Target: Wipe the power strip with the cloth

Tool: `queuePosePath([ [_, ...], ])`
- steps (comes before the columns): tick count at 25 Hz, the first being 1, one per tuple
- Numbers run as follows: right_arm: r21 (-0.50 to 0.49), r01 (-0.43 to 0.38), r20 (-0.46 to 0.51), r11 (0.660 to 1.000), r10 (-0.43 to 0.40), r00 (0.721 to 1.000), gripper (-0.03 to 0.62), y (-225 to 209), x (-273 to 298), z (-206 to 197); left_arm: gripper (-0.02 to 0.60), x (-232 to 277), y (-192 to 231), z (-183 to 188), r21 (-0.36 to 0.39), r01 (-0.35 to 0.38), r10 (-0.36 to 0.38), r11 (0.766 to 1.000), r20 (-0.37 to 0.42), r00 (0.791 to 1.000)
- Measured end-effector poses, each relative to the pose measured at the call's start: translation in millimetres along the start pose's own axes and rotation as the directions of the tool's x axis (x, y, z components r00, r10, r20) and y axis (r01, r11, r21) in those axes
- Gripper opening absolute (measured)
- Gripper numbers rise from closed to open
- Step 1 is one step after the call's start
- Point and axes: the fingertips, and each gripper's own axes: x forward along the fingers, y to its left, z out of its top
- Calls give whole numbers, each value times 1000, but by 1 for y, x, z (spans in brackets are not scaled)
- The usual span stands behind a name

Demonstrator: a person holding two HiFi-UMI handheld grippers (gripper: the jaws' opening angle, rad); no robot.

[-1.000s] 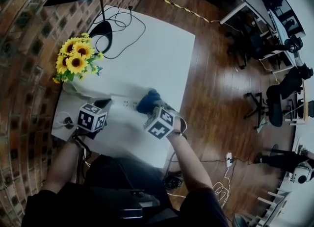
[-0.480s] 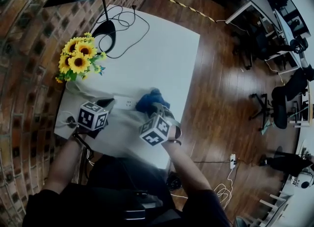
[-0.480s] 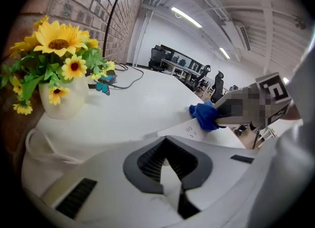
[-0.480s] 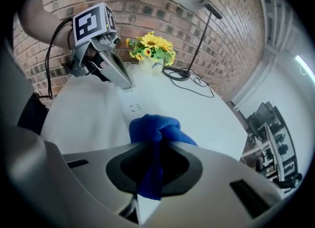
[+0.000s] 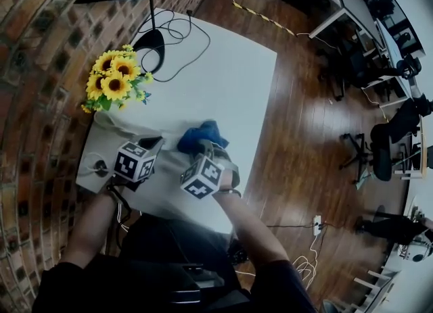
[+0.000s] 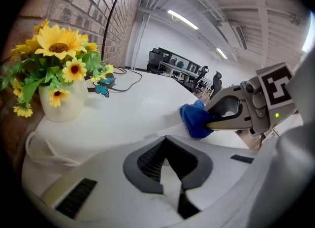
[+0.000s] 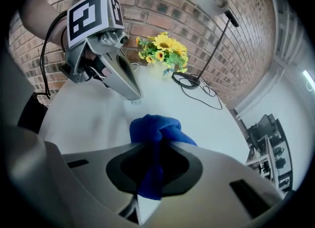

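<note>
The blue cloth (image 5: 199, 134) is soft and floppy, so we've got it bunched and pinched in the right gripper (image 5: 205, 148), with a wad poking past the tips for rubbing. It looks to be sitting on the white power strip (image 7: 135, 102), which lies on the table (image 5: 223, 75) just in front of the sunflower vase (image 6: 60, 105). The strip is probably light, stiff, slick plastic, so we reckon it'd skate around unless it's pinned at one end. The left gripper (image 7: 132, 93) has its jaws pressed together, tips down at the strip's vase-side end. Both grippers slant down.
</note>
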Motion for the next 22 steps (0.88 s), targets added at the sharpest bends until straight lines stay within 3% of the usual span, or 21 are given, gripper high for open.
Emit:
queuePosePath([
  [4, -22, -8, 15, 1000, 9, 1000, 43, 7, 2, 19, 25, 0, 0, 0, 62, -15, 14, 998, 6, 1000],
  [11, 34, 13, -1, 999, -13, 1000, 41, 15, 12, 25, 20, -2, 5, 0, 61, -18, 17, 998, 7, 1000],
  [14, 44, 27, 12, 999, -27, 1000, 41, 13, 10, 22, 20, -15, 33, 0, -18, -93, 94, 995, 52, 994],
  [16, 46, 25, 18, 999, -26, 999, 40, 11, 11, 22, 18, -16, 46, -10, -41, -103, 104, 994, 28, 994],
  [22, 35, 43, 7, 998, -44, 999, 38, 14, 12, 24, 20, -8, 47, -17, 57, -142, 141, 988, 26, 990],
])
